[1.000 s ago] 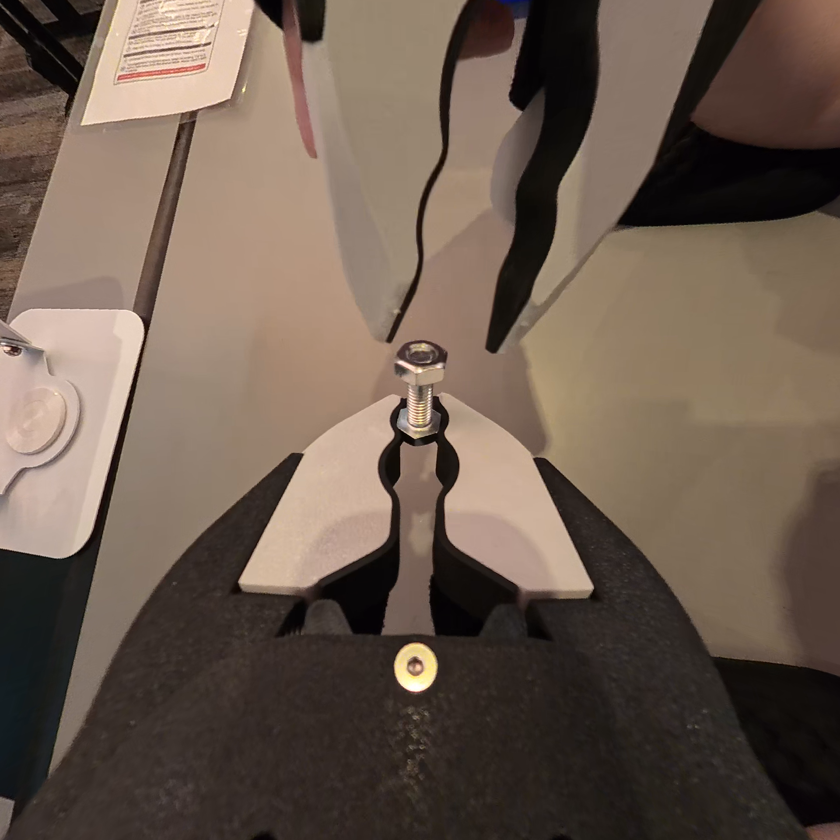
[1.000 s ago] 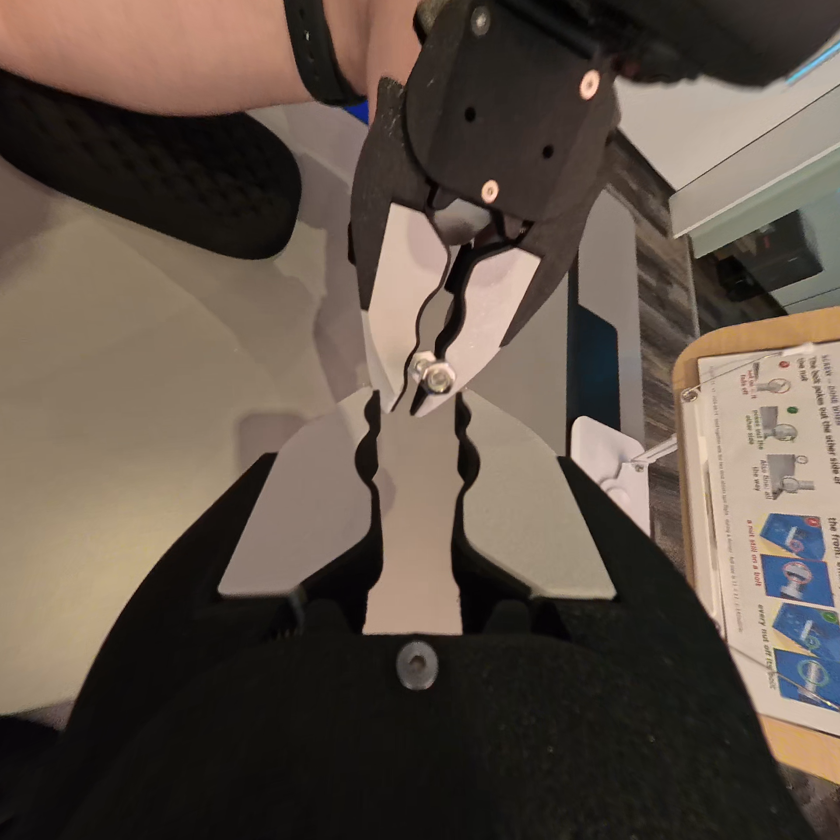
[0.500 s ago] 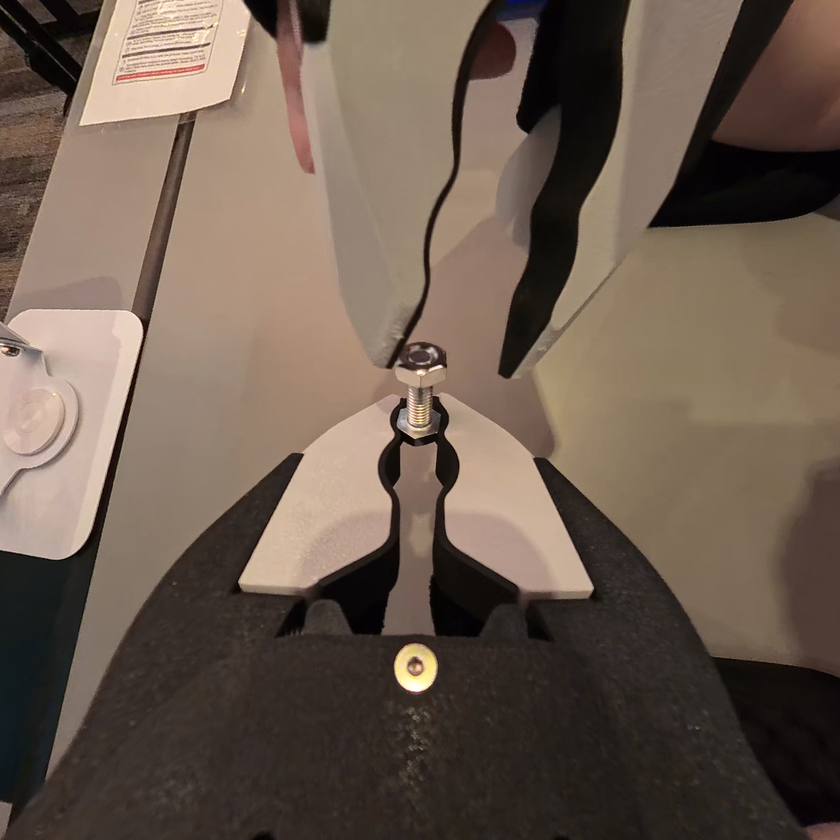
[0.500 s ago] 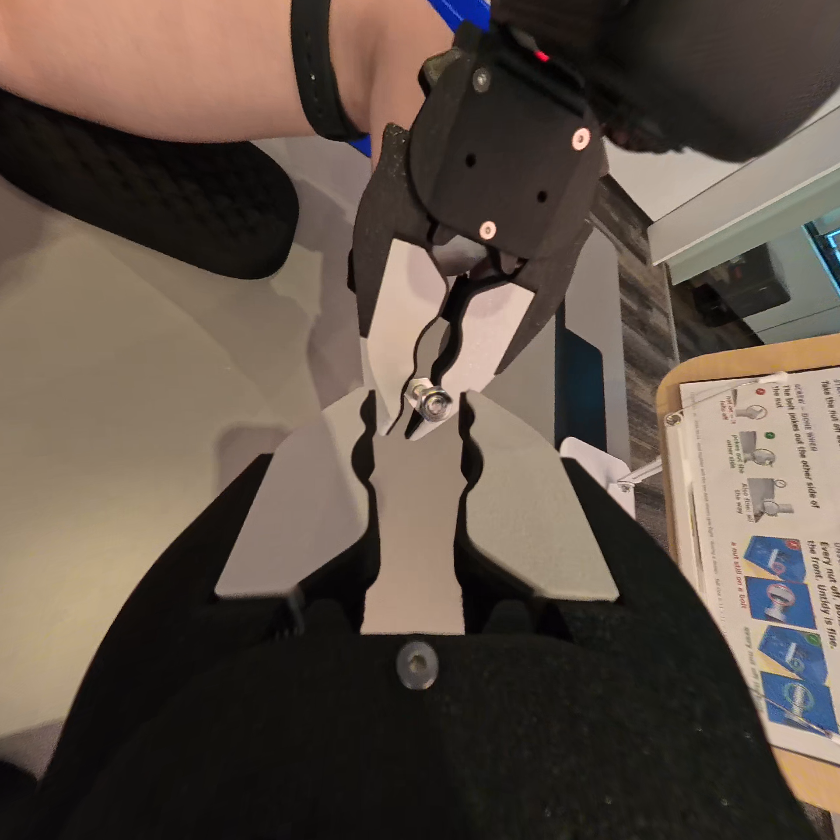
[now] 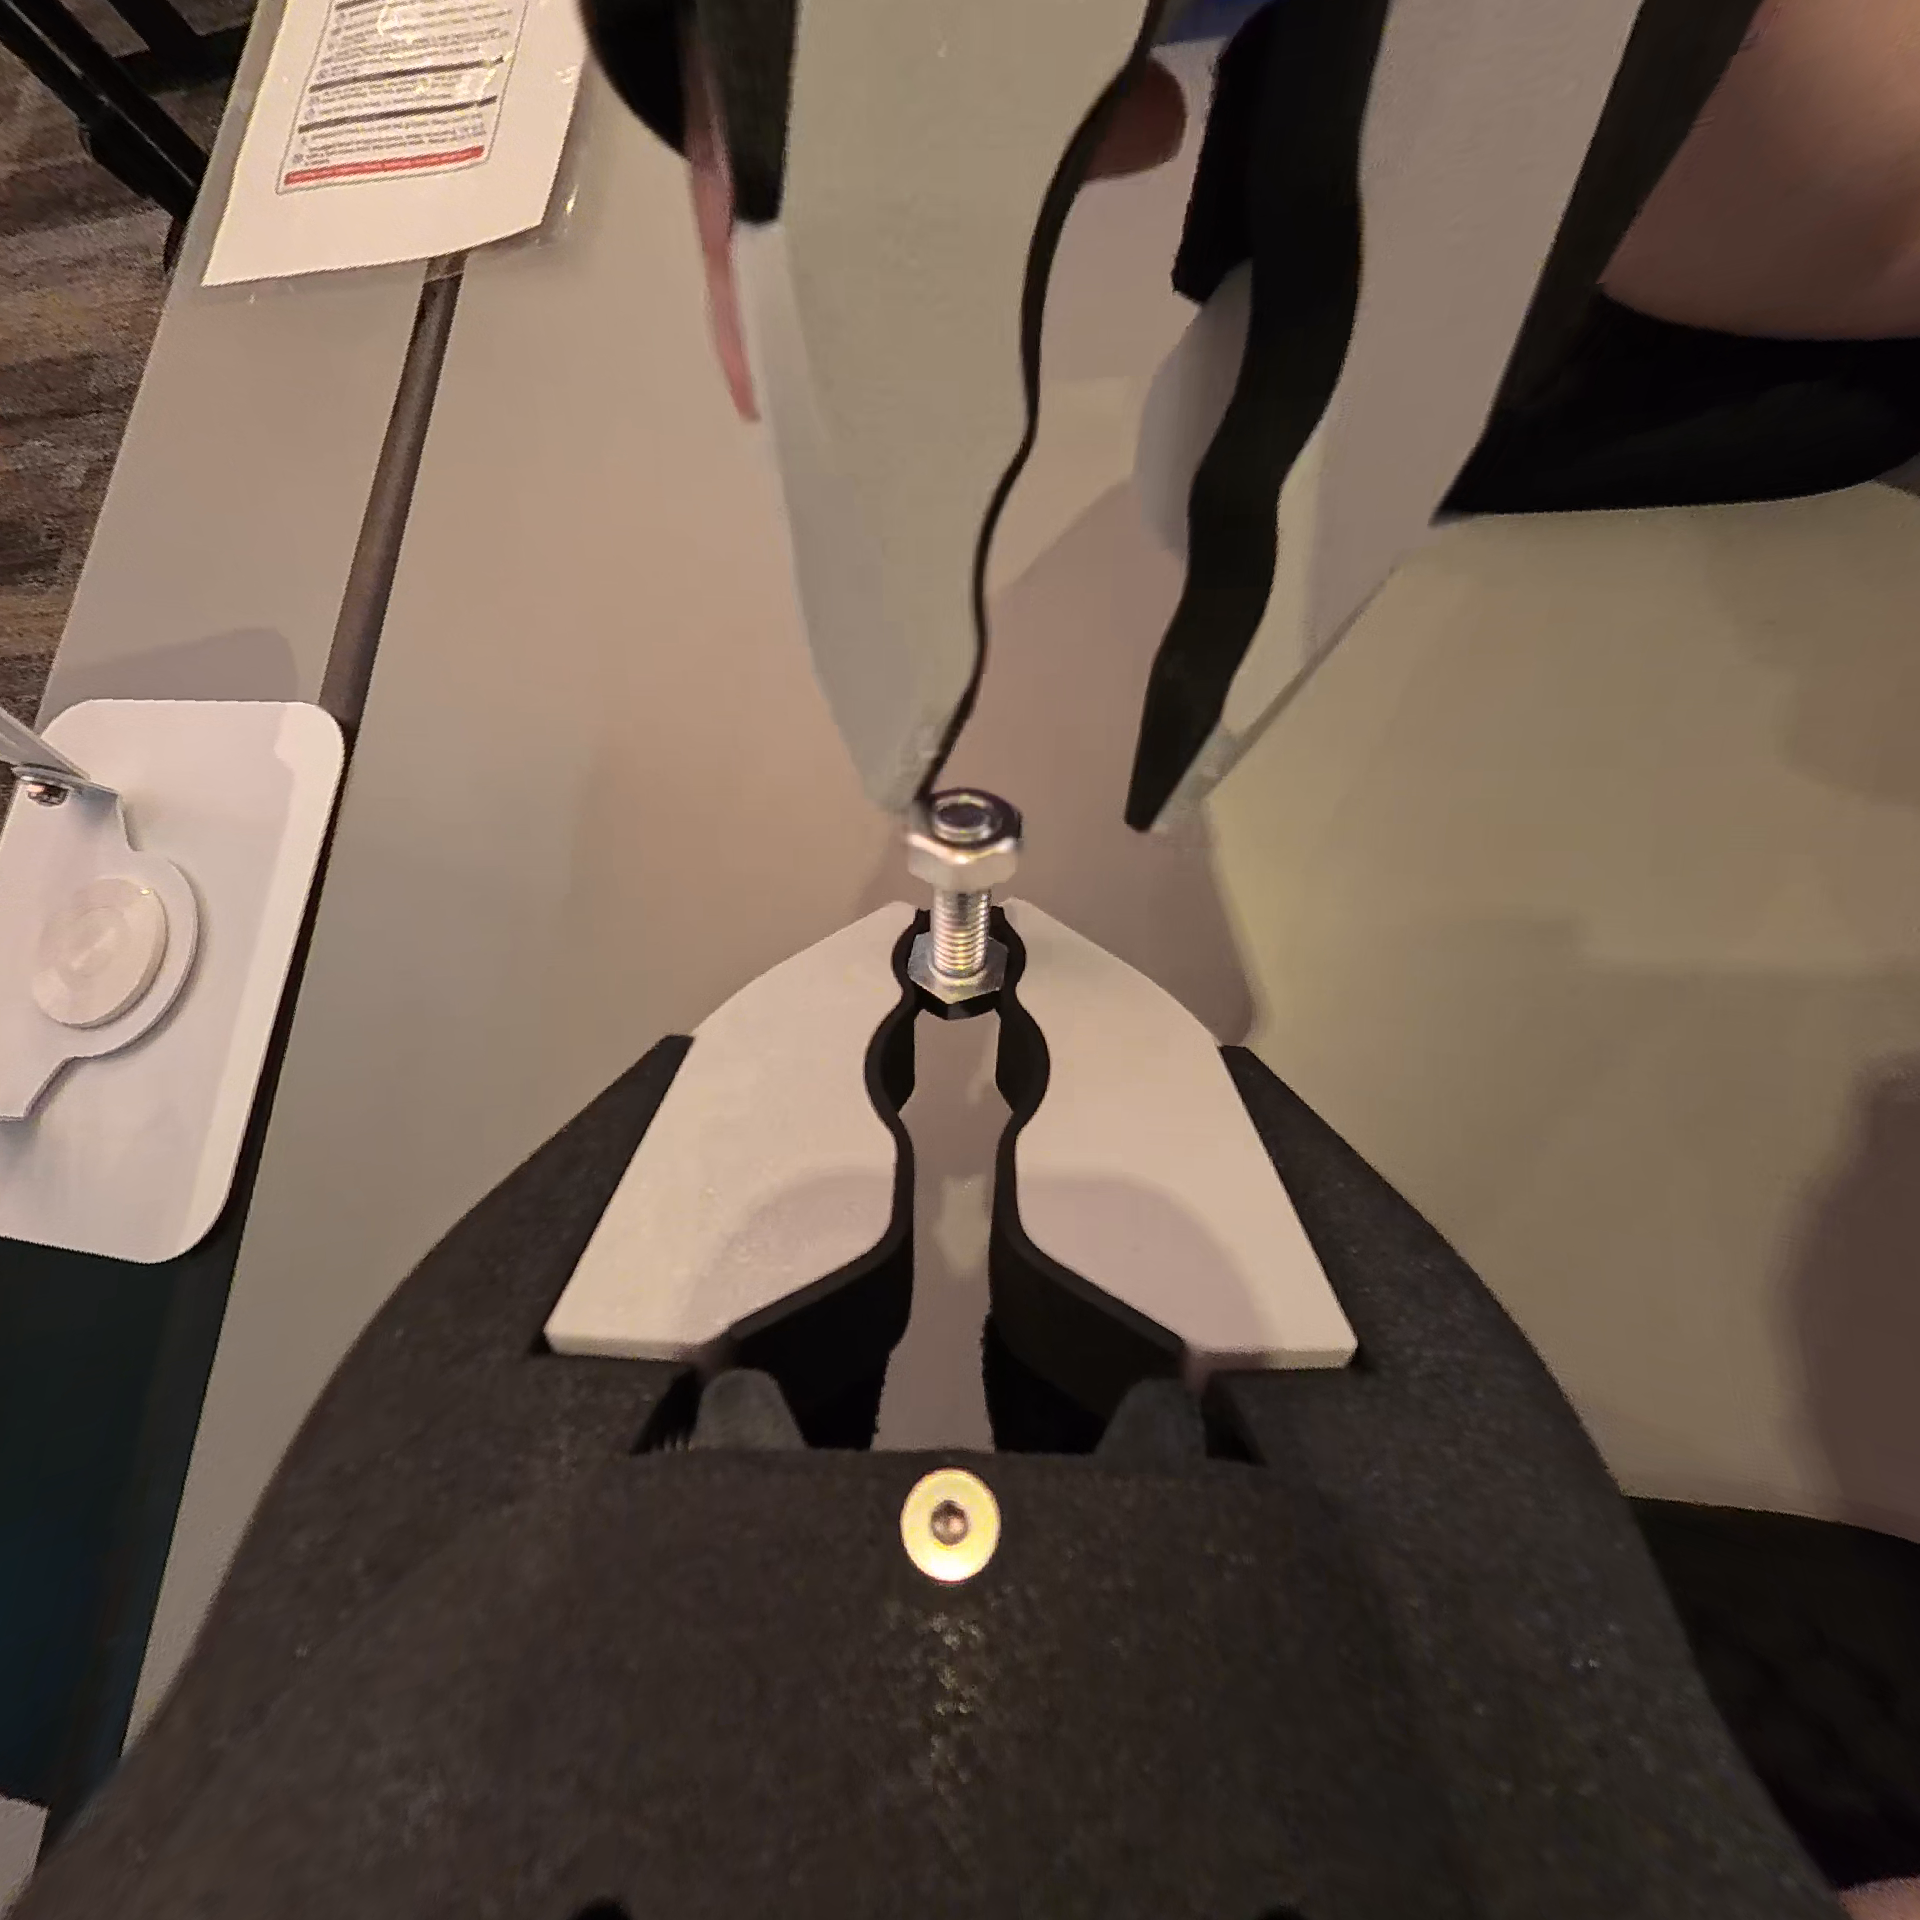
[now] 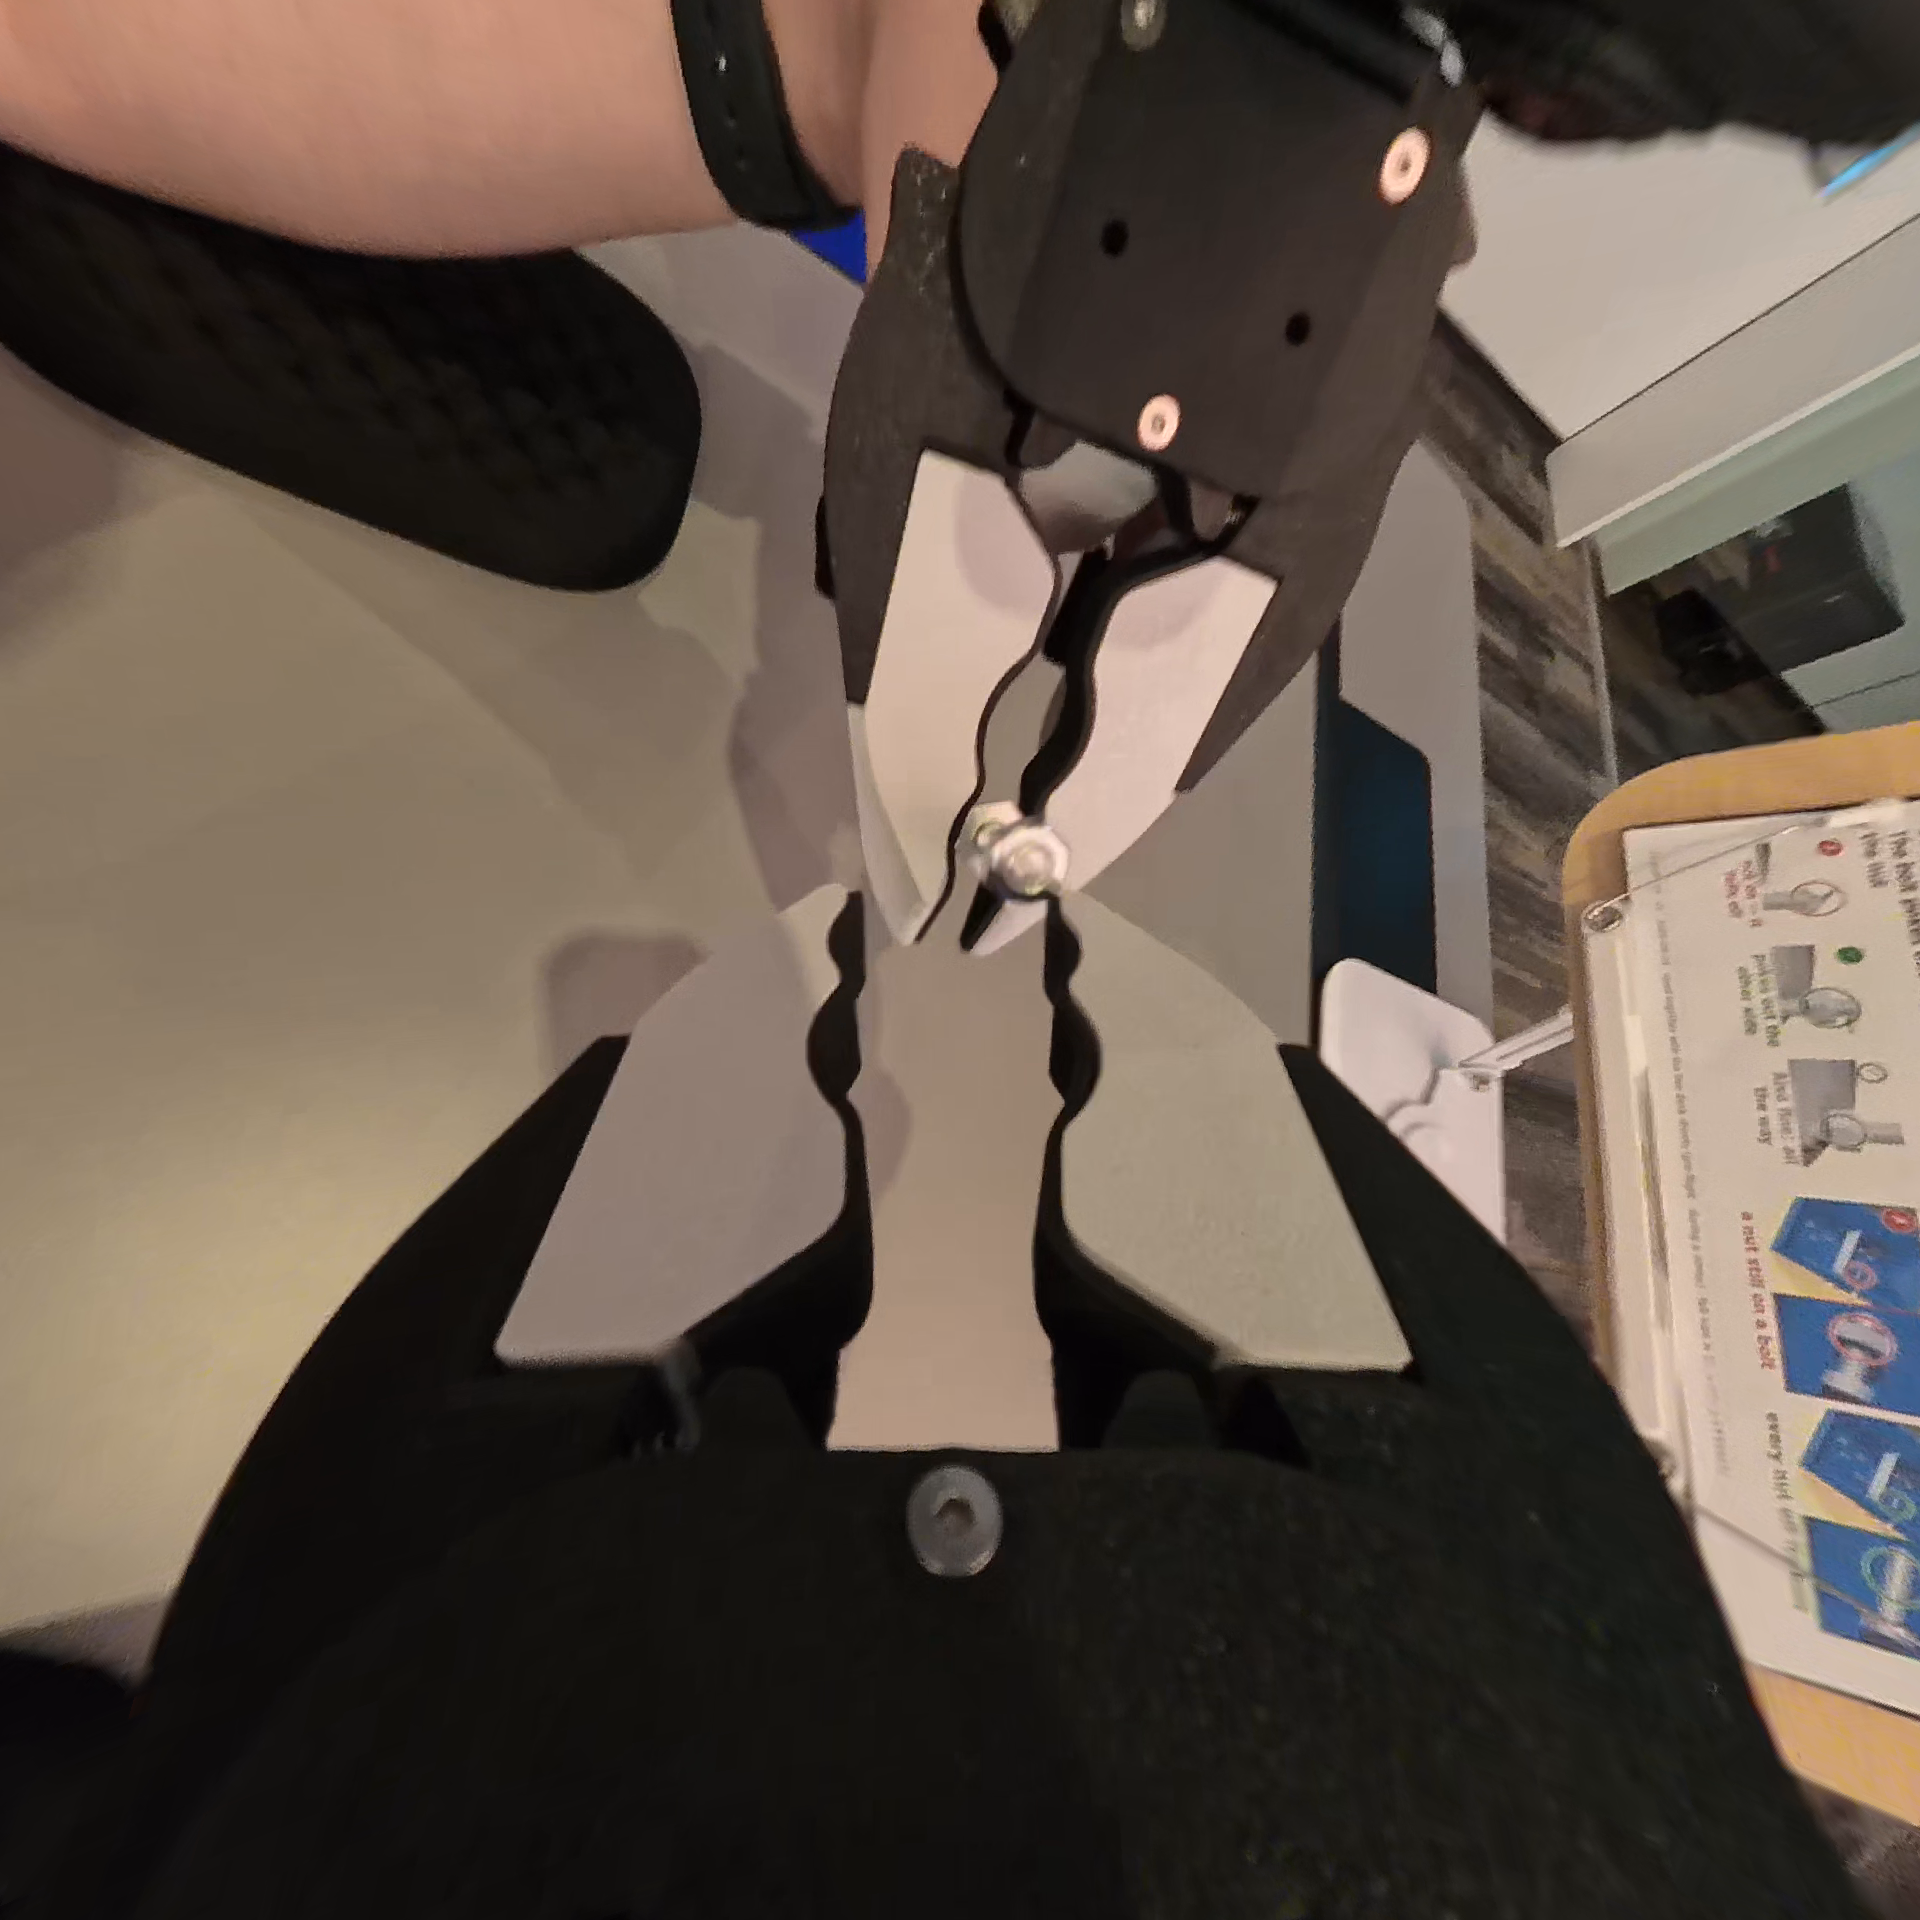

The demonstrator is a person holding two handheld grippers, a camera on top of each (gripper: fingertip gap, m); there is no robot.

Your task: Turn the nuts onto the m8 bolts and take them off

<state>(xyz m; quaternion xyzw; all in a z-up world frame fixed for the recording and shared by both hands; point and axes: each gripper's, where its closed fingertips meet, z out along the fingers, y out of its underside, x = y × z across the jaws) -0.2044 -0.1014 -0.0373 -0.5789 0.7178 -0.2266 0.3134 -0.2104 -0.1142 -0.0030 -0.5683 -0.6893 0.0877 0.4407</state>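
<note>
So the left gripper [image 5: 956,961] is clamped on the hex head of a short silver threaded bolt [image 5: 956,935], holding it upright above the beige tabletop [image 5: 582,727]. A shiny steel hex nut [image 5: 963,836] sits at the bolt's top end. The right gripper [image 6: 961,925] is spread wide (one fingertip [image 5: 904,769] right against the nut, actual contact hard to call).

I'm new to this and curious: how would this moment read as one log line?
left gripper: shut on bolt | nut: at bolt's free end | right gripper: open, jaws around nut, ungripped
</note>
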